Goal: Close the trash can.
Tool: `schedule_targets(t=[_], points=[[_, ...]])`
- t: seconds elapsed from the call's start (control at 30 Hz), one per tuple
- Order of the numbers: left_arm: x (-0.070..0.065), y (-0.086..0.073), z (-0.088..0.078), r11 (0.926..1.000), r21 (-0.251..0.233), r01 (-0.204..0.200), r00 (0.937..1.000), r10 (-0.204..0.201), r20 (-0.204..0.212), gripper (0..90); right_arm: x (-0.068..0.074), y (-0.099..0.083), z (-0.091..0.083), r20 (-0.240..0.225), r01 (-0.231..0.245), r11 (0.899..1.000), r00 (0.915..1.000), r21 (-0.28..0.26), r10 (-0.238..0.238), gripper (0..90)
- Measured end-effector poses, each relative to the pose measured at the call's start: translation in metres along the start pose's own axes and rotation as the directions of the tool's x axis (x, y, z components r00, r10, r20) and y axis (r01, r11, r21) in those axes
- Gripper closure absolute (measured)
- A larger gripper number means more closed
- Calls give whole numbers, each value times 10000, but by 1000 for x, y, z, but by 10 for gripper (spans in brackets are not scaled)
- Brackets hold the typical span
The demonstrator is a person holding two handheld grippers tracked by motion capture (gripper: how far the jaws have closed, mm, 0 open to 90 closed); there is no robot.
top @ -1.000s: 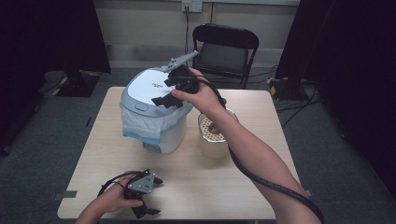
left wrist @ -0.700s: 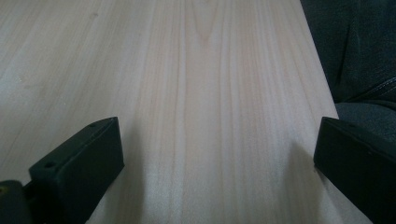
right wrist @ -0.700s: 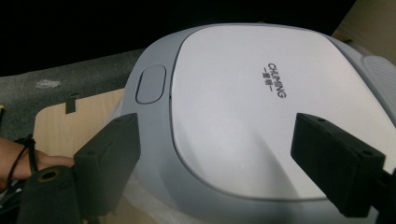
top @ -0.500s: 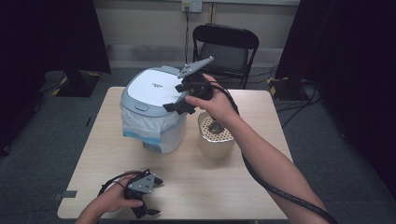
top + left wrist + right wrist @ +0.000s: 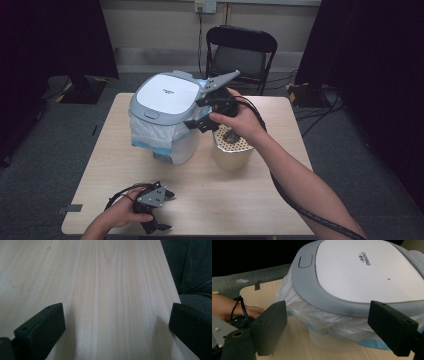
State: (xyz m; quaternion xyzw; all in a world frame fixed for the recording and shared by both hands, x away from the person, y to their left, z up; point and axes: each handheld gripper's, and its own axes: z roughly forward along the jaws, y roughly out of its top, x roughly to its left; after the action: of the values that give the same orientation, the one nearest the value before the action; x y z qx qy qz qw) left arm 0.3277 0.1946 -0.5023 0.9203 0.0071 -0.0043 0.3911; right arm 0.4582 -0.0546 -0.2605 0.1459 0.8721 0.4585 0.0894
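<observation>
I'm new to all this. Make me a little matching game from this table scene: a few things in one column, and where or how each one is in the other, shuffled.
Things:
1. bin
2. perforated cup
3. left gripper
4. right gripper

States:
A. low on the table's near edge, jaws open
B. lid closed, plastic liner hanging out under it
C. held open in the air beside the bin's lid
D. standing right of the bin

Pairs: 1-B, 2-D, 3-A, 4-C

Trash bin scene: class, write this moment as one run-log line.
right gripper: open, raised beside trash bin | bin lid: closed | left gripper: open, low over table
</observation>
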Motion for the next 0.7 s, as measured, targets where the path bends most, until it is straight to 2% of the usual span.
schedule_targets(t=[0.17, 0.27, 0.43, 0.7], points=[[0, 0, 0, 10000, 3, -7, 10000, 7, -1, 0, 4, -9, -4, -51, 59, 10000, 10000, -13, -59, 155], [0, 0, 0, 10000, 4, -5, 10000, 5, -1, 0, 4, -16, -6, 74, 228, 9997, 9997, 86, -229, 154], [0, 0, 0, 10000, 2, 1, 10000, -1, -7, 0, 4, -30, -7, -23, 58, 9999, 10000, 162, -58, 154], [0, 0, 0, 10000, -24, 11, 10000, -11, -19, 0, 9, -46, -8, -102, 121, 9996, 9999, 241, -118, 153]])
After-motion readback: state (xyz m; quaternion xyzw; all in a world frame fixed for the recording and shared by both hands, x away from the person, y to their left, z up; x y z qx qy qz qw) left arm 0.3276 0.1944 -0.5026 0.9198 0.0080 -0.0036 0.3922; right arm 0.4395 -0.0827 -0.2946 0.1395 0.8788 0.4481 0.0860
